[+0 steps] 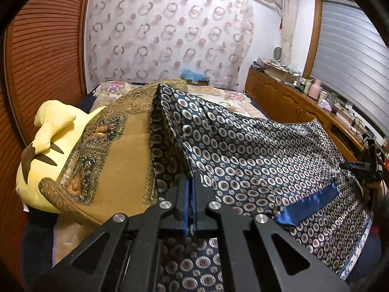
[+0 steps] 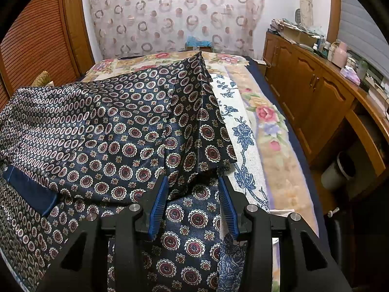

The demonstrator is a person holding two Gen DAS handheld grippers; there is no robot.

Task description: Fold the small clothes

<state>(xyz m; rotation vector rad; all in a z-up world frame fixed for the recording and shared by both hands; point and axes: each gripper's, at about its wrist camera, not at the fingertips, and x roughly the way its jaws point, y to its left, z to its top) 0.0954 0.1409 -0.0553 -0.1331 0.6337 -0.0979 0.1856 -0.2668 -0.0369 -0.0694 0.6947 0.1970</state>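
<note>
With the left gripper point(image 1: 190, 182) clamped on the navy medallion-patterned silk garment point(image 1: 255, 150), the parted right gripper point(image 2: 194, 194) should be closed on the cloth edge so both corners are lifted evenly.

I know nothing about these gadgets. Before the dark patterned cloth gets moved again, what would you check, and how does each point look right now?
1. Left gripper clamped on the patterned cloth: ok, fingers shut on a raised fold.
2. Right gripper gripping the cloth: not ok, its blue pads stand apart with cloth between them.
3. Cloth lying flat: not ok, it peaks in ridges.
4. Yellow plush toy clear of the cloth: ok, it sits off to the side.
5. Tan scarf free of the cloth: cannot tell, their edges meet.
</note>
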